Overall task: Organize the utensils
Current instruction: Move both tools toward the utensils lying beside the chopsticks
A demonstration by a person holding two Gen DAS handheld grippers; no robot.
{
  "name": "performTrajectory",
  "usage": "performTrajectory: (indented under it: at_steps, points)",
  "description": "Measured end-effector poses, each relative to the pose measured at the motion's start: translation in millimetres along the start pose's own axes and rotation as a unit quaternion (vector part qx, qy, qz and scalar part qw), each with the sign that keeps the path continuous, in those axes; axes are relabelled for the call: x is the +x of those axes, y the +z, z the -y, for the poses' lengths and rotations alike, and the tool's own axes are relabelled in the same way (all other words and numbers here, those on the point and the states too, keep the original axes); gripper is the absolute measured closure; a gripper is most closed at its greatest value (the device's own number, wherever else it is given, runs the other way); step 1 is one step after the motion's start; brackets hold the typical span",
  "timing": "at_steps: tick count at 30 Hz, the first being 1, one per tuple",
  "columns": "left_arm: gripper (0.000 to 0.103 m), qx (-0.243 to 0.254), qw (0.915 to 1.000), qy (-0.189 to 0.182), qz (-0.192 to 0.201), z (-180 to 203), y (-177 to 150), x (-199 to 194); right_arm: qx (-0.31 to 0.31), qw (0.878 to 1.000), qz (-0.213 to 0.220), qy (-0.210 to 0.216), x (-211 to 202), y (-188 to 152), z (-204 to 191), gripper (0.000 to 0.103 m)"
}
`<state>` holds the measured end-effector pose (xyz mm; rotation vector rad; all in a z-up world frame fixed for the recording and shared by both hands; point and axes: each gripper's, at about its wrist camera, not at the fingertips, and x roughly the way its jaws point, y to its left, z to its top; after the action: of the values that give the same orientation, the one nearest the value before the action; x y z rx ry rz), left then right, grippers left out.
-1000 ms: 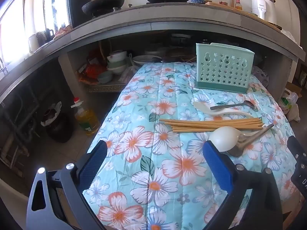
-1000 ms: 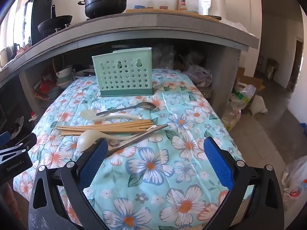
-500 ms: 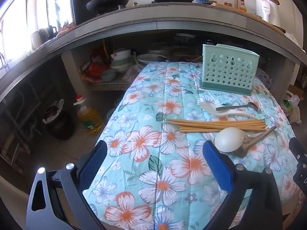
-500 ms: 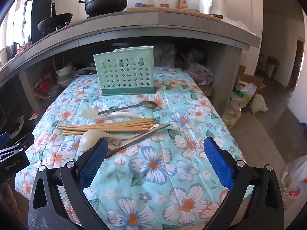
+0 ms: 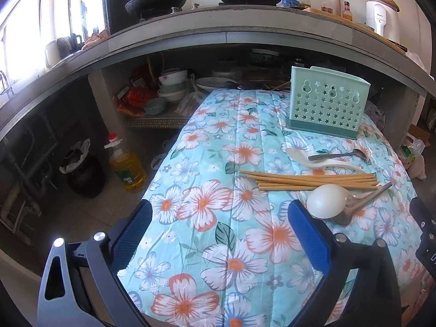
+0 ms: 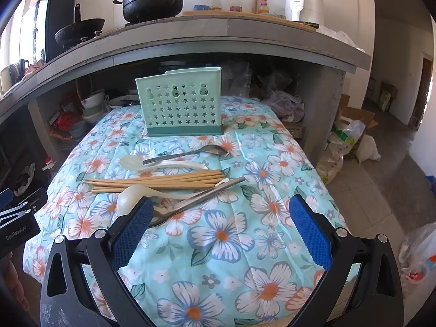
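A mint-green perforated utensil holder (image 6: 181, 103) (image 5: 327, 106) stands upright at the far end of the flowered table. In front of it lie a metal spoon (image 6: 188, 152) across a white plastic spoon (image 6: 163, 163), then a bundle of wooden chopsticks (image 6: 158, 181) (image 5: 308, 181). Nearest are a white ladle-like spoon (image 6: 128, 199) (image 5: 327, 197) and a second metal spoon (image 6: 196, 200). My right gripper (image 6: 220, 231) is open, empty, its left finger just short of the white spoon's bowl. Left of the utensils hovers my left gripper (image 5: 218, 234), open and empty.
The floral cloth (image 6: 218, 234) covers the table. A grey counter (image 6: 190, 35) with pots overhangs the far end, bowls and bags beneath. An oil bottle (image 5: 126, 167) and a black bin (image 5: 81, 174) stand on the floor at left; plastic bags (image 6: 343, 141) at right.
Both grippers have moved forward toward the utensils. The right gripper's left finger now nears the white spoon's bowl. Nothing on the table has shifted.
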<state>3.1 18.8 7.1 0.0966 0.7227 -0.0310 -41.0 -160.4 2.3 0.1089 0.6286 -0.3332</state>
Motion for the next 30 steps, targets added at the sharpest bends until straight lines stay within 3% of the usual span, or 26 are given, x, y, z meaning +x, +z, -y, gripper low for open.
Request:
performTrajectory:
  at_steps: [18, 30]
  points:
    - [0.006, 0.000, 1.0000, -0.001, 0.004, -4.4, 4.8, -2.4, -0.001, 1.000, 0.003, -0.003, -0.8, 2.2, -1.2, 0.008]
    - [0.006, -0.013, 0.9994, -0.029, 0.011, -6.0, 4.9, 0.0, -0.003, 1.000, 0.011, -0.009, -1.8, 0.4, 1.8, 0.008]
